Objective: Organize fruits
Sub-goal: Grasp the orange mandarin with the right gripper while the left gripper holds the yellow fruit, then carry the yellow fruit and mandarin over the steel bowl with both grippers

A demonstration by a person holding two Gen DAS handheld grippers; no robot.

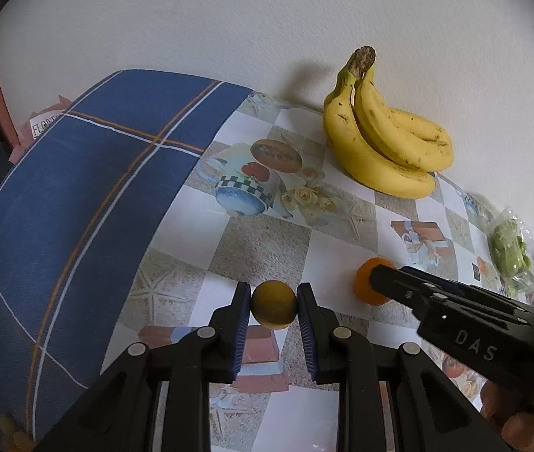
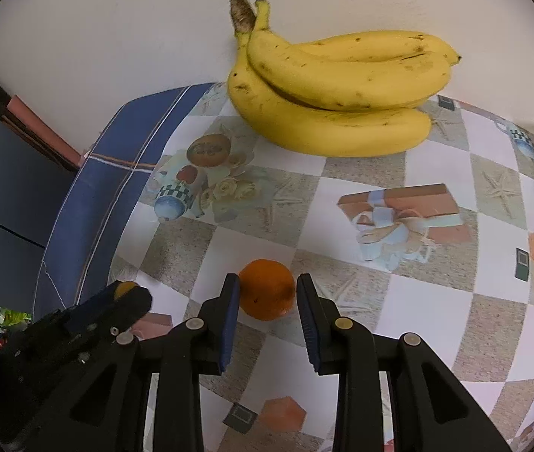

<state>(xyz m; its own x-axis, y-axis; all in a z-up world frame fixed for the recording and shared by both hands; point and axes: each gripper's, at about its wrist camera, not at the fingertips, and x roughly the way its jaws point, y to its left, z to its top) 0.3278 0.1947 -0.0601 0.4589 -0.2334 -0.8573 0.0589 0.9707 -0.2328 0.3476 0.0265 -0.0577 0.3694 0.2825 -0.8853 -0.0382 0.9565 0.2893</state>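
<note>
a small yellow-brown fruit (image 1: 274, 304) is clamped between the pads of the left gripper (image 1: 274, 307), and an orange (image 2: 266, 289) is held in the narrowed jaws of the right gripper (image 2: 267, 293). the bananas (image 2: 334, 94) are seen well ahead against the wall, and bare tablecloth (image 2: 342, 263) is left between.

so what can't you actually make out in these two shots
- Bagged green fruit: left wrist view, blurred at the rim, partly behind the right gripper; kind unclear.
- Orange: same view, mostly covered by that gripper.
- Brownish-yellow round fruit: right wrist view, nearly hidden by the left gripper.
- Pink "FLOWER" packet: cut off by the blue cloth.
</note>
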